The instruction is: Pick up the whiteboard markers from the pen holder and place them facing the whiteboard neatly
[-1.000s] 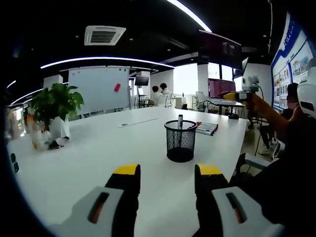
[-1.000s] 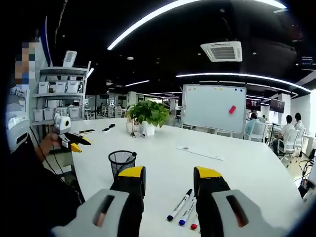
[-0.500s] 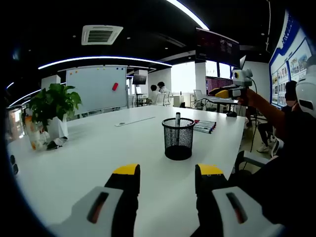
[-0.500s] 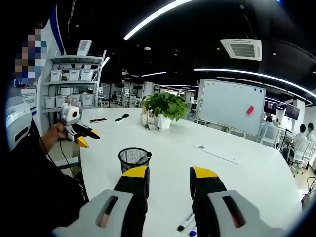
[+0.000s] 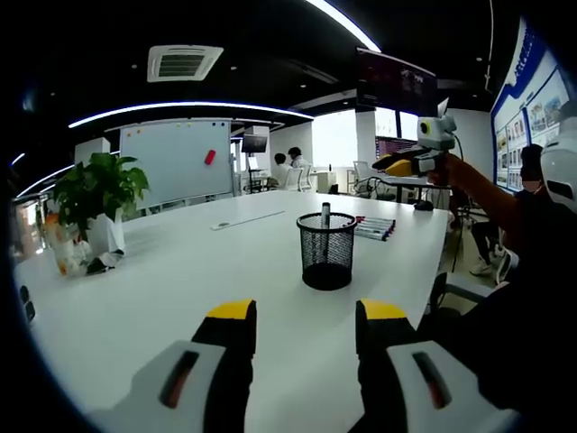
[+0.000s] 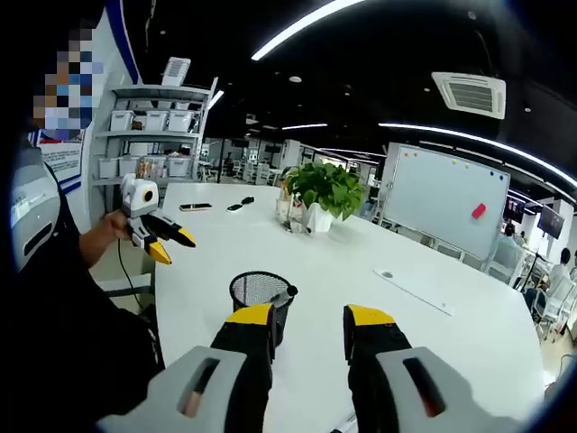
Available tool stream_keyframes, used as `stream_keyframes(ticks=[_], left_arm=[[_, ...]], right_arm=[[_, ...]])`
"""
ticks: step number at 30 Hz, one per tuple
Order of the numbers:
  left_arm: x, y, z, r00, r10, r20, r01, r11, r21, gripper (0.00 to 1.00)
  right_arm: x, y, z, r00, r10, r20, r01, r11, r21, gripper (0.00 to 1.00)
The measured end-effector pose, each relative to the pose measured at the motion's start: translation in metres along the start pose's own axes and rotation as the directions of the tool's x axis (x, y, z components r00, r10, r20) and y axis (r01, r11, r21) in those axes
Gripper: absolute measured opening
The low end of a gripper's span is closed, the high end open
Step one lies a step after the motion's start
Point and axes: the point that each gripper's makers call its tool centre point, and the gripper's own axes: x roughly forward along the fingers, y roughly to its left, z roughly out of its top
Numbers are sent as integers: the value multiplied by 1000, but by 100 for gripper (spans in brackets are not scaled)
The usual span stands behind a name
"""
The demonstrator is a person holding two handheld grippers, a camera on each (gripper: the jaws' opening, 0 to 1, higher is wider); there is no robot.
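Left gripper view, left to right: potted plant (image 5: 97, 194) near the table's (image 5: 180, 271) left edge, whiteboard (image 5: 177, 161) beyond the far edge, black mesh pen holder (image 5: 326, 252) toward the right side of the table with one marker (image 5: 325, 215) standing upright in it. Just past the holder, near the far right edge, a row of markers (image 5: 372, 226) is laid side by side; that part of the task is judged done. Whether their tips face the whiteboard cannot be made out, too small.

Left tool (image 5: 306, 325) is held low over the near edge, jaws parted wide, nothing between them. Right tool (image 5: 404, 163) is seen raised in the air above the far right edge, yellow jaws apart, nothing held.

Right gripper view: the left tool is seen at left, in a hand off the table's edge, jaws spread, empty. Pen holder sits just ahead of the right tool's left jaw, partly covered by it; a marker cap shows at the rim. Right tool's own jaws are open wide with only the table between them.

Left to do, as judged: at least one marker to be lifted from the holder and added to the row. How many more are inside is hidden by the mesh. The laid row is cut off in the right gripper view.
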Motion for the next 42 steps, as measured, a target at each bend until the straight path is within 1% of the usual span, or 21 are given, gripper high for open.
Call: stream_keyframes(ticks=[7, 10, 13, 18, 23, 28, 34, 37, 39, 42], left_arm=[[1, 1, -2, 1000, -1, -2, 1, 1000, -2, 45], [1, 0, -3, 1000, -5, -7, 5, 1000, -1, 45], [0, 1, -2, 1000, -6, -7, 6, 1000, 1, 45], [-3, 4, -1, 1000, 3, -1, -3, 1000, -1, 45], [-1, 3, -2, 1000, 0, -5, 0, 1000, -2, 45], [1, -1, -2, 1000, -11, -6, 11, 1000, 1, 45], [-1, 1, -1, 1000, -5, -1, 5, 1000, -2, 45], [-1, 1, -1, 1000, -6, 0, 6, 1000, -4, 45], [0, 1, -3, 1000, -6, -10, 6, 1000, -5, 45], [0, -2, -1, 1000, -14, -5, 14, 1000, -1, 45]], right_arm=[[11, -7, 14, 1000, 12, -13, -13, 999, -35, 31], [17, -9, 18, 1000, 24, -16, -25, 999, -28, 30], [22, -15, 19, 999, 27, -47, -30, 997, -76, 30], [32, -25, 25, 997, 44, -61, -47, 997, -59, 30], [40, -26, 22, 995, 70, -76, -73, 997, -39, 30], [43, -22, 19, 992, 85, -89, -89, 995, -41, 30], [48, -19, 17, 990, 93, -102, -98, 994, -51, 30], [51, -17, 16, 990, 97, -98, -102, 994, -45, 30], [53, -16, 14, 990, 99, -96, -103, 994, -39, 30], [55, -13, 10, 990, 106, -97, -110, 993, -36, 30]])
